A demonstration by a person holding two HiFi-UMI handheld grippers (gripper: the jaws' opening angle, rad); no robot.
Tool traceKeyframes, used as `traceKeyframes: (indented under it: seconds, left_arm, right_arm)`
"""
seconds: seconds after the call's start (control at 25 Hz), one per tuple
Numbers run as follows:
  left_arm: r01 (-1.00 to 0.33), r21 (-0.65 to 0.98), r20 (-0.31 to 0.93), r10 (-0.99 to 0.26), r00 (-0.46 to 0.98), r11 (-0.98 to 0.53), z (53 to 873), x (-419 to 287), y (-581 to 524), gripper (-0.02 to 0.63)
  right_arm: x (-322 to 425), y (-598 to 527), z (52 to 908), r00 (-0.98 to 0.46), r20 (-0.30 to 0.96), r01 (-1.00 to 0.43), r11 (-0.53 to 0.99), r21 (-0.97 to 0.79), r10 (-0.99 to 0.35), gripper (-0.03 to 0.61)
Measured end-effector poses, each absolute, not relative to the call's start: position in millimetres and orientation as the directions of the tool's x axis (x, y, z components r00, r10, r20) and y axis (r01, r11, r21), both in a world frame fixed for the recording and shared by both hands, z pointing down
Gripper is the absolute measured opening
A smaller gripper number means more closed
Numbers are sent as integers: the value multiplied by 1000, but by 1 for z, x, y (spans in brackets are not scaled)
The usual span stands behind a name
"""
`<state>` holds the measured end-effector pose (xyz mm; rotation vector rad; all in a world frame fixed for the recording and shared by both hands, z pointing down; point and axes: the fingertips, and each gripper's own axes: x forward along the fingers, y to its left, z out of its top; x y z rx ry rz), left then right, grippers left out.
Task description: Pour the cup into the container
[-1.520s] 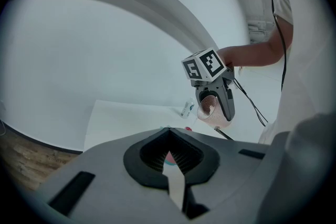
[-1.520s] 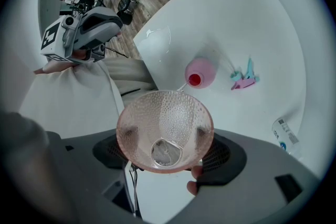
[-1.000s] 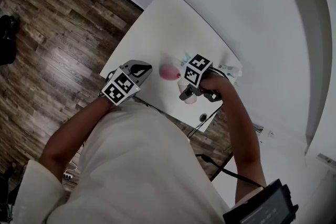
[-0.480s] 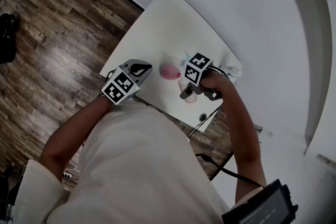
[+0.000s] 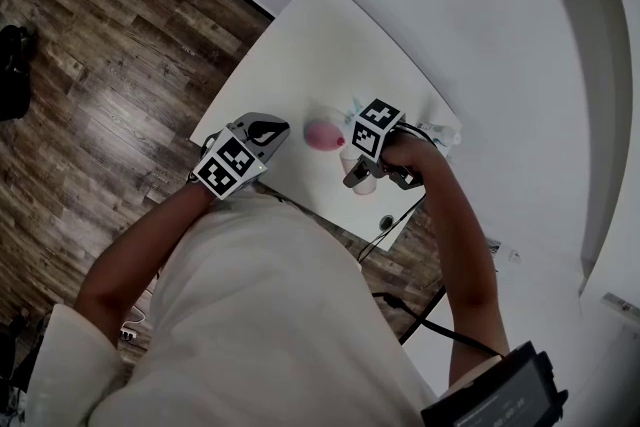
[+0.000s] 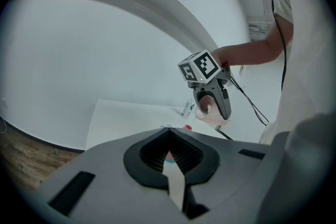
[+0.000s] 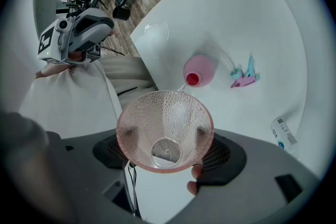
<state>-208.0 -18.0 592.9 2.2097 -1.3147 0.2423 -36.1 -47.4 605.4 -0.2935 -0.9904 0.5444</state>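
Observation:
My right gripper (image 5: 358, 175) (image 7: 165, 140) is shut on a clear pink dimpled cup (image 7: 165, 123) (image 5: 363, 185), held above the near part of the white table (image 5: 300, 55). The cup's mouth faces the right gripper's camera and I see no contents inside. The pink round container (image 7: 200, 70) (image 5: 321, 135) with a red opening lies on the table just beyond the cup. My left gripper (image 5: 270, 129) (image 6: 168, 139) hovers at the table's near left, jaws together with nothing between them. The left gripper view also shows the right gripper (image 6: 212, 105) with the cup (image 6: 208, 108).
A teal and pink small object (image 7: 244, 77) lies past the container. A small white bottle (image 7: 283, 132) (image 6: 187, 108) lies near the table's right edge. A cable (image 5: 395, 225) hangs off the near edge. Wooden floor (image 5: 90, 75) is to the left.
The right gripper with the cup has shifted very slightly. The left gripper has stayed in place.

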Motion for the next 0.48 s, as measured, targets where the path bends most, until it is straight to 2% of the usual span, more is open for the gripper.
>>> traceKeyframes:
  seconds: [0.48]
  left_arm:
    - [-856, 366, 417, -758, 501, -365, 594, -209, -17, 11]
  right_arm:
    - [-37, -51, 607, 463, 696, -284, 836, -470, 548, 380]
